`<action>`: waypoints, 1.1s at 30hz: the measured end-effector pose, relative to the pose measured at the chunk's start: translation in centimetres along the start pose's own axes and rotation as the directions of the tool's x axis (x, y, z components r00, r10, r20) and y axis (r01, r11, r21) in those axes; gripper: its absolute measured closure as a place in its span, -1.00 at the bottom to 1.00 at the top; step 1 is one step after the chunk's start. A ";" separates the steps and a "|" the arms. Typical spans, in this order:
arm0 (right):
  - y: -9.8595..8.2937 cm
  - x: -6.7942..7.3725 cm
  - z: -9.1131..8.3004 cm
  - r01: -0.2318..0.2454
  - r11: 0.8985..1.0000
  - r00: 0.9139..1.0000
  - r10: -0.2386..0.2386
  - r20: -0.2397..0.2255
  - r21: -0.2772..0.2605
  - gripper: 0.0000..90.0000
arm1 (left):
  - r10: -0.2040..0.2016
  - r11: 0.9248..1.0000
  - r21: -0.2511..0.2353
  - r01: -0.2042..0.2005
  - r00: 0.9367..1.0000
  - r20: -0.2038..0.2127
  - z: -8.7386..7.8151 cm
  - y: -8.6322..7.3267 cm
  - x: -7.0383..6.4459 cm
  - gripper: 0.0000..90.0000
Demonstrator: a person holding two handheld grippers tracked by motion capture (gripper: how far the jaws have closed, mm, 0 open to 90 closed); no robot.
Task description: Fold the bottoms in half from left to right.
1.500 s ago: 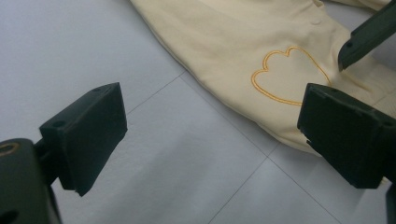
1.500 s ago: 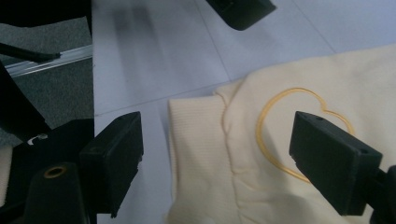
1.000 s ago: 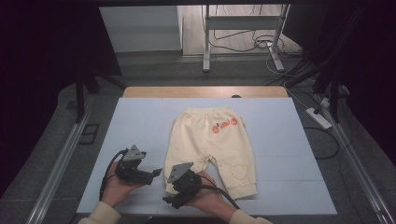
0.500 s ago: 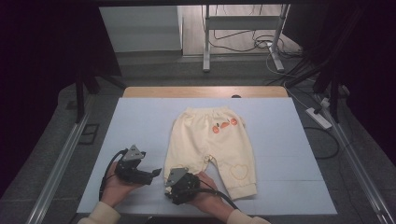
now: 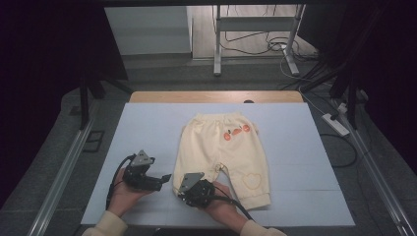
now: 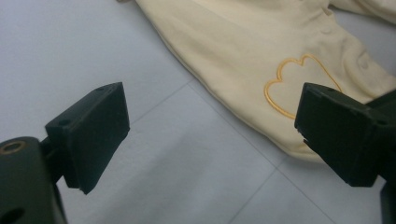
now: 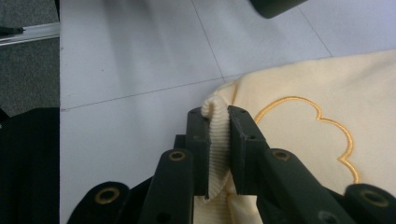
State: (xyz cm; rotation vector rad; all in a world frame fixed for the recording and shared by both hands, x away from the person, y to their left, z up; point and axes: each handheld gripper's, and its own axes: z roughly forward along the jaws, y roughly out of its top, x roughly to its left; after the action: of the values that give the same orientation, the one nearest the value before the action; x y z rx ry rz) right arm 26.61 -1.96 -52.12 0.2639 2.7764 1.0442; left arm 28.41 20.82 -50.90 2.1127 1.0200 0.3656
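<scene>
Ribbed cuff fabric of the pale yellow cotton baby trousers (image 5: 221, 157), spread flat on the light blue table mat (image 5: 147, 128), is pinched between the right gripper (image 7: 217, 140) jaws, seemingly for folding, while the left gripper (image 6: 210, 135) is held wide apart beside the trousers, apparently ready to assist.

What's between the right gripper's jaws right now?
The right gripper pinches the ribbed cuff of the yellow pants. The jaws hide the cuff's sides; what lies beneath the fabric isn't visible.
</scene>
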 end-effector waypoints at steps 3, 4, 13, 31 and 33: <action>0.0 0.0 -0.1 0.000 1.000 1.000 0.000 -0.003 -0.002 0.77 | 0.002 1.000 -0.009 -0.002 1.000 -0.006 0.3 0.6 0.1 -0.77; 0.1 -0.1 -0.2 0.000 1.000 1.000 0.000 -0.007 -0.001 0.77 | 0.008 1.000 -0.009 -0.008 1.000 -0.004 0.5 0.9 0.0 -0.76; 0.0 -0.4 -0.6 -0.022 1.000 0.999 0.021 -0.025 -0.013 0.78 | 0.004 1.000 -0.003 -0.004 1.000 0.014 1.1 2.2 0.2 -0.74; -0.1 -0.5 -1.2 -0.027 0.999 0.999 0.026 -0.033 -0.030 0.78 | 0.015 1.000 0.015 -0.016 0.999 0.030 2.3 5.7 0.9 -0.74; 0.0 -0.6 -1.2 -0.023 0.999 0.999 0.022 -0.033 -0.030 0.78 | 0.016 1.000 0.018 -0.016 0.999 0.034 2.4 6.0 1.0 -0.74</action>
State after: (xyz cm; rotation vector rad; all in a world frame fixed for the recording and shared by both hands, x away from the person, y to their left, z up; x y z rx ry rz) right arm 26.90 -2.87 -51.19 0.2778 2.7901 1.1051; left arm 33.61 17.93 -48.17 2.1377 0.9911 0.3287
